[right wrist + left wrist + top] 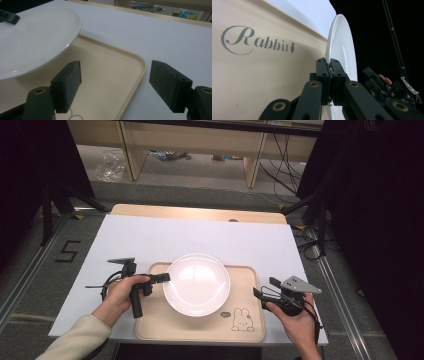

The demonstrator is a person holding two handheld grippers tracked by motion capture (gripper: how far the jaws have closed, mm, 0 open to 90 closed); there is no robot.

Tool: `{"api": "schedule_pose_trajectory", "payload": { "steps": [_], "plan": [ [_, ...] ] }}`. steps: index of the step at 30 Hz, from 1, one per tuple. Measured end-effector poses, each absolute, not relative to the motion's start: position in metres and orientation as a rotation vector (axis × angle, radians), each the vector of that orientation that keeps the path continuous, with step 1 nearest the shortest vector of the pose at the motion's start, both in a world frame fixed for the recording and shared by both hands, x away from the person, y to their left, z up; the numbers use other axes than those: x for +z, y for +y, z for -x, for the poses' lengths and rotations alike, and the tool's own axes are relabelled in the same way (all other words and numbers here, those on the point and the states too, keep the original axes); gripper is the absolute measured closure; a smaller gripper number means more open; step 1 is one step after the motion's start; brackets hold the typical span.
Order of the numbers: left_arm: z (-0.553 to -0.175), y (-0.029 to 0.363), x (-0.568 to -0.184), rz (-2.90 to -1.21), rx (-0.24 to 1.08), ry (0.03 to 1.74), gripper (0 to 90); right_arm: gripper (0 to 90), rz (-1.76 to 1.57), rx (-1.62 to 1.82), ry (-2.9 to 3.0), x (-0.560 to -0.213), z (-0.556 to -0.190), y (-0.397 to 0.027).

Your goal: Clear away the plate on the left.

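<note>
My left tool (161, 278) is pinching the near-left rim of the white plate (197, 282), its pads pressed together on the thin edge; in the left gripper view the rim runs straight up out of the closed jaws, with the plate's face (343, 50) turned edge-on to the camera and the tray's (262, 75) "Rabbit" lettering (258, 41) spread across the left. The plate sits over the cream tray (250, 320), toward its back and centre, and from the right gripper view its rim (72, 37) appears raised off the tray floor on that side (I judge it tilted, though I cannot tell how much of its foot touches). My right tool (261, 292) is spread wide and holds nothing; it hovers just off the tray's right edge, jaws pointing leftward at the plate. What matters for the next move is this: the plate lies to the left of my right tool and a little beyond it, with the tray's right wall (140, 62) between the two. The plate is round, so it has no long axis to line up with; only the rim's height and tilt count. My left hand (117, 300) is plainly the nearer one, already on the thing. If the right tool is to share the load, I judge it must cross the tray wall and meet the rim opposite the left grip. The white counter (150, 235) around the tray carries nothing else.
</note>
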State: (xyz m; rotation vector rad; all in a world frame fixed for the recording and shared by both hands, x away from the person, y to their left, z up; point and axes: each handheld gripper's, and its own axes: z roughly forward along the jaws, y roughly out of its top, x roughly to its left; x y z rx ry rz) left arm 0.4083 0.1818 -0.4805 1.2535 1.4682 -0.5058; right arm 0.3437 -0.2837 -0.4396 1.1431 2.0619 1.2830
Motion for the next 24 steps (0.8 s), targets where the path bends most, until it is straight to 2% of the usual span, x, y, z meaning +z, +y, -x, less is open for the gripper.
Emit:
{"api": "schedule_pose_trajectory", "payload": {
  "steps": [24],
  "plan": [
    [-0.4104,0.1770,-0.4898,-1.286,-0.490,1.501,87.0,26.5,-1.177,1.313,2.057,-0.4405,-0.3425,-0.2814]
  ]
}}
